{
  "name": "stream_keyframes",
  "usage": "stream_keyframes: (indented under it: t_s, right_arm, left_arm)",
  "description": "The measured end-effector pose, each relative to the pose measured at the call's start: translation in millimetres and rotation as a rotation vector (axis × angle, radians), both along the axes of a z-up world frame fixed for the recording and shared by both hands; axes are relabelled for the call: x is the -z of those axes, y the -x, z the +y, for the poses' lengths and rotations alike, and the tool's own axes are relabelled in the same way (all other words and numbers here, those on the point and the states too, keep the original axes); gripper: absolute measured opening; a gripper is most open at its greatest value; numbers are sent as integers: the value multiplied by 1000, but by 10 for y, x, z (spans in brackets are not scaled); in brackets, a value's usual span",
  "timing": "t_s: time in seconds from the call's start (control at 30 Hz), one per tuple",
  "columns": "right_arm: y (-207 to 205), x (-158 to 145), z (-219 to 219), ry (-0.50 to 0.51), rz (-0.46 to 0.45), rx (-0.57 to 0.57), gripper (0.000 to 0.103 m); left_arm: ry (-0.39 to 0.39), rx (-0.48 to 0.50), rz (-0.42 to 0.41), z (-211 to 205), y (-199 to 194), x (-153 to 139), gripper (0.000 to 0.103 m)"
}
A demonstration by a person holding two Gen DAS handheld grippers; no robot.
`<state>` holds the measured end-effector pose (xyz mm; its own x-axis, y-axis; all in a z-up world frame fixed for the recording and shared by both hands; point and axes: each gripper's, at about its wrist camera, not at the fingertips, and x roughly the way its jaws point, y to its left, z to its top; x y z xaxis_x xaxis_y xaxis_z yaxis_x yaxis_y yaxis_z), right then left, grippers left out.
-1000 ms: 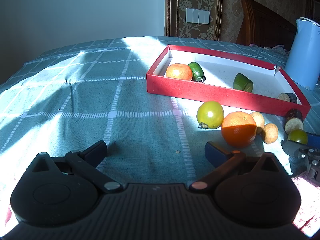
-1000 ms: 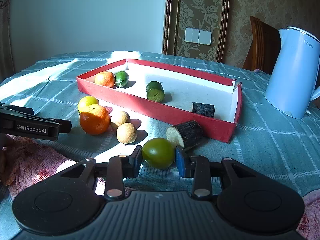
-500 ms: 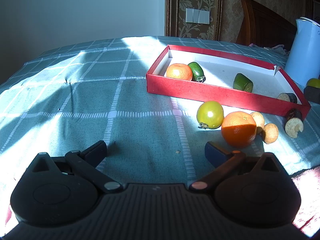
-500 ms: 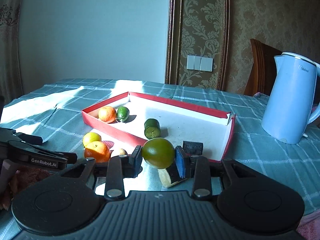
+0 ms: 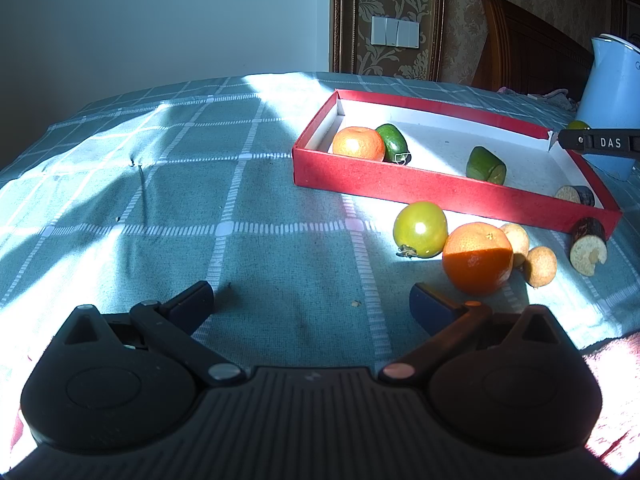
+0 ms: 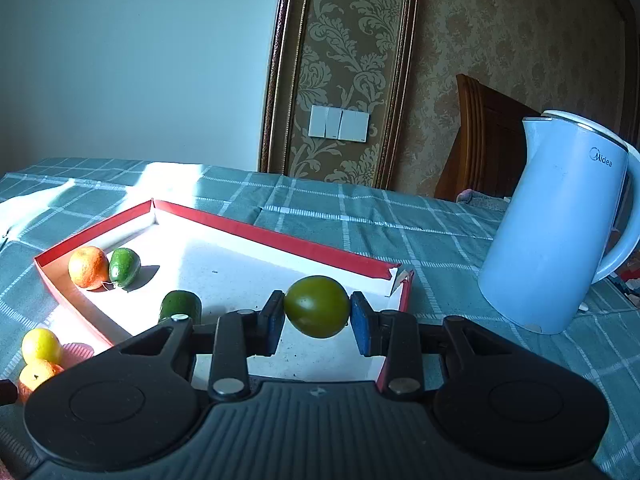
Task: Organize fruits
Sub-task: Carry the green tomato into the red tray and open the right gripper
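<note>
My right gripper [image 6: 317, 318] is shut on a dark green tomato [image 6: 317, 306] and holds it above the right end of the red tray [image 6: 280, 239]. The tray holds an orange [image 6: 87, 267], a green fruit [image 6: 124, 266] and a cut green piece [image 6: 181, 305]. My left gripper [image 5: 312, 300] is open and empty, low over the cloth. In front of it lie a green tomato [image 5: 420, 229], an orange [image 5: 477, 257], two small tan fruits [image 5: 540, 265] and a dark cut piece [image 5: 588, 240], all outside the tray [image 5: 400, 188]. The right gripper [image 5: 592, 142] shows at the far right.
A pale blue kettle [image 6: 556, 220] stands right of the tray. A green checked cloth [image 5: 160, 184] covers the table. A wooden chair back [image 6: 484, 140] and a wall with switches are behind. A pink cloth [image 5: 616, 368] lies at the near right.
My right gripper has lifted the dark green tomato off the cloth and carried it up and forward over the tray's right end. My left gripper has not moved.
</note>
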<state>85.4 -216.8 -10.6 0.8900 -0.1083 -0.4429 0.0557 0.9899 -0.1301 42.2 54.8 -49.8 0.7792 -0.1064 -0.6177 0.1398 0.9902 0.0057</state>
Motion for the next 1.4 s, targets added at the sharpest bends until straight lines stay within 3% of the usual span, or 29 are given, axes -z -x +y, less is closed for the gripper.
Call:
stream_keyframes:
  t_s: [0.37,0.7,0.8,0.87,0.9,1.13,1.4]
  right_arm:
    - [-458,281,-215,-101,183,36,34]
    - [-433,294,-229,-109,172,31,36]
    - [-397,276,-229,-112,166,23,44]
    - [-344,252,-202,-94,141,24,70]
    - [-310,235,-189,-88,122,22,74]
    - [-139,193,-170,-62,71,35,82]
    - [-31,200,-261,-103,59,45,82]
  left_arm:
    - [0,0,0,-1,0,-1,103]
    - [0,0,0,-1,0,-2,103]
    - [0,0,0,-1,0,-2,103]
    - [0,0,0,0,1,-3,103]
    - [0,0,0,0,1,-3,103]
    - [0,0,0,-1,1,-3,103]
    - [0,0,0,-1,1,-4,103]
